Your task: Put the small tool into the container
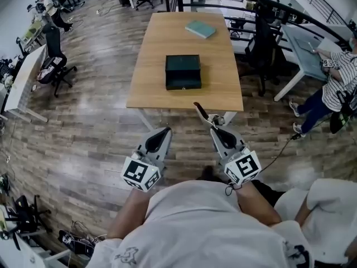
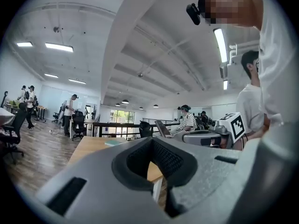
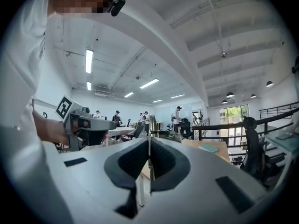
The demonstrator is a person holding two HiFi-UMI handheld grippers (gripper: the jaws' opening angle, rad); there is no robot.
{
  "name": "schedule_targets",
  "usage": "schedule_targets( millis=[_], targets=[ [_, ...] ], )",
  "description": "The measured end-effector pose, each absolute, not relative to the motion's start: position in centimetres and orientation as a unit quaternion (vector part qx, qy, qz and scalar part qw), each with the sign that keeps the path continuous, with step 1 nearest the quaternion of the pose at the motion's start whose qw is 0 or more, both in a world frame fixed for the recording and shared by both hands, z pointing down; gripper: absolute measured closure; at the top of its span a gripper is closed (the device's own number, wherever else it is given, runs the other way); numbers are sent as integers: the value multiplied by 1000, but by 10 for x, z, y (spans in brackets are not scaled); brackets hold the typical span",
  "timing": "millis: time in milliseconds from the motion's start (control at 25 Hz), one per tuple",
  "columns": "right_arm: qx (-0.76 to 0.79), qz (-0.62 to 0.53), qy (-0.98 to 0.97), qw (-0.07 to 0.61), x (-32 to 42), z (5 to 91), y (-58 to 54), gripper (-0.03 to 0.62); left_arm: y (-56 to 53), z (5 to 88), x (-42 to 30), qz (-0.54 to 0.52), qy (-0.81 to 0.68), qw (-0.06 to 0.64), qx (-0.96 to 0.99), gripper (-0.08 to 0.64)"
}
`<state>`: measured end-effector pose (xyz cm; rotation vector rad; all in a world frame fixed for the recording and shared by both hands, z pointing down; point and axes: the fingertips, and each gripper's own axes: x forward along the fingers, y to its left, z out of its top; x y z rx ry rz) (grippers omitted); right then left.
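My right gripper (image 1: pixel 214 127) is shut on a small metal tool (image 1: pixel 201 114), which sticks out forward and left from the jaws, just short of the table's near edge. In the right gripper view the tool (image 3: pixel 150 133) is a thin upright strip pinched between the dark pads of that gripper (image 3: pixel 149 154). A dark green box (image 1: pixel 183 71), the container, sits on the wooden table (image 1: pixel 156 88) ahead of both grippers. My left gripper (image 1: pixel 163 133) is level beside the right one, jaws together with nothing in them; in its own view this gripper (image 2: pixel 156 149) faces the table (image 2: pixel 88 146).
A teal notebook (image 1: pixel 200 29) lies at the table's far end. Black office chairs (image 1: pixel 259 43) and a white desk (image 1: pixel 304 46) stand to the right, where a person in a striped shirt (image 1: pixel 340 74) sits. Another chair (image 1: pixel 56 66) stands at the left on the wooden floor.
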<state>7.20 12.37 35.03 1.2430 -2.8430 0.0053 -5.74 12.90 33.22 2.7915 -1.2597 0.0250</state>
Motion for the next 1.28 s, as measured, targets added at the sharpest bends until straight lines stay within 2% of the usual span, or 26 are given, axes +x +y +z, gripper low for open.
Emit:
schedule_targets(
  millis=[680,1280],
  targets=[
    [360,24,-933,14,143,349,5,582,20,339,9,18,-454,51,889,554],
    [383,56,-921,30,118,372,-66,581,-53,360,-19,11,-428,77,900,555]
  ],
)
